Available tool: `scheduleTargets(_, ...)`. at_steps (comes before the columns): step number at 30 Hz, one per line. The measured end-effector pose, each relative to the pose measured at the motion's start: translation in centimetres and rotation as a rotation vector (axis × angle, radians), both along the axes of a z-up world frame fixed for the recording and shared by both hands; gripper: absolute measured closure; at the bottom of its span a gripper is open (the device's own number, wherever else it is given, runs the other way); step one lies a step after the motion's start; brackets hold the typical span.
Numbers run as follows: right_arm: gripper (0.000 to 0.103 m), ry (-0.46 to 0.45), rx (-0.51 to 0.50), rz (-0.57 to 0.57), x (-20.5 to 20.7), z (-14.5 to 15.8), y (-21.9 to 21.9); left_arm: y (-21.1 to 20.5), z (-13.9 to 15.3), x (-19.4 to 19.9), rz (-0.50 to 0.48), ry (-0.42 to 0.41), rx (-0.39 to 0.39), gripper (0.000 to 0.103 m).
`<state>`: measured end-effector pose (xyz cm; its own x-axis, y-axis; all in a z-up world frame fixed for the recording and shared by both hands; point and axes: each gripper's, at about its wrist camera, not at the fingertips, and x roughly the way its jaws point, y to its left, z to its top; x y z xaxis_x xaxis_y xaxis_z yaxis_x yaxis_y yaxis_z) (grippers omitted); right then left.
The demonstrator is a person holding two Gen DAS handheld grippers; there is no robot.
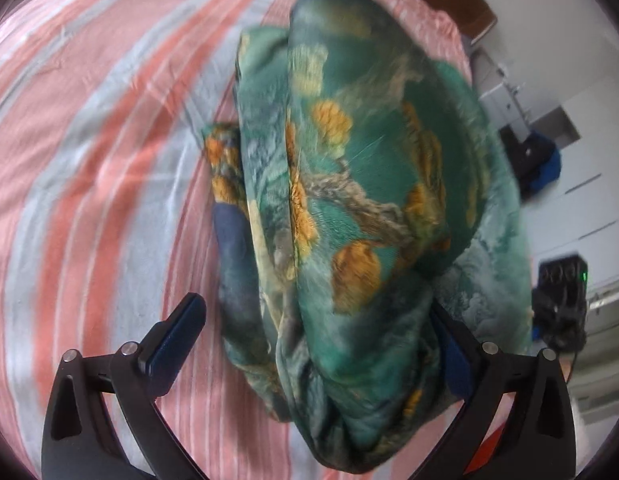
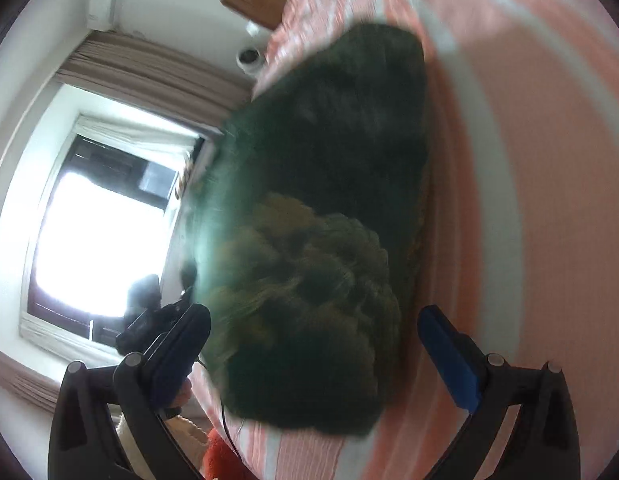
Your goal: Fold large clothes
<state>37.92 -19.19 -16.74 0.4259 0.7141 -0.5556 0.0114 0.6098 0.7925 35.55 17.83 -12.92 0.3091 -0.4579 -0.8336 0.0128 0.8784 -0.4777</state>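
Left wrist view: one green floral garment [image 1: 349, 208] lies bundled in a heap on the striped bed [image 1: 89, 160], toward its right edge. Left gripper [image 1: 317, 320] released, fingers [image 1: 177, 332] wide, cloth between but unpinched (likely dropped for regrasping).

Right wrist view: same garment [image 2: 321, 240], blurred. Right gripper [image 2: 313, 344] likewise released, straddling the heap; two grippers total.

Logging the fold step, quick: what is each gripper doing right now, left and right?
Left gripper: open, fingers spread around the green floral garment, not clamping it.
Right gripper: open, the garment bundle between its fingers, not gripped.
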Motion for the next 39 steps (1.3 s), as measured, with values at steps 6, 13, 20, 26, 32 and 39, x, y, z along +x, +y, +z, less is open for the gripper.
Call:
scheduleTargets(6, 0.019, -0.074, -0.244, 0.049, 2.2, 0.0, 4.6, -2.4, -1.6, 0.2, -0.028, 0.041, 0.019, 0.01)
scheduleTargets(13, 0.034, -0.436, -0.615, 0.056, -3.7, 7.2, 11.8, -5.6, 5.3, -5.6, -0.036, -0.205, 0.176, 0.049)
scheduleTargets(20, 0.034, -0.607, -0.578, 0.004, -4.0, 13.5, 12.8, -5.9, 12.0, -5.3, 0.028, -0.398, 0.217, 0.048)
scheduleTargets(26, 0.0, -0.449, -0.437, -0.098, 4.8, 12.5, 9.4, -4.5, 9.8, 0.2, 0.213, -0.437, 0.343, 0.001)
scheduleTargets(32, 0.0, -0.413, -0.637, -0.176, 1.1, 10.7, 8.3, -3.7, 7.4, -5.8, 0.336, -0.481, 0.471, 0.001)
scheduleTargets(39, 0.0, -0.447, -0.844, -0.14, -5.6, 10.0, 9.3, -6.7, 9.3, -10.4, 0.337, -0.558, 0.6, 0.0)
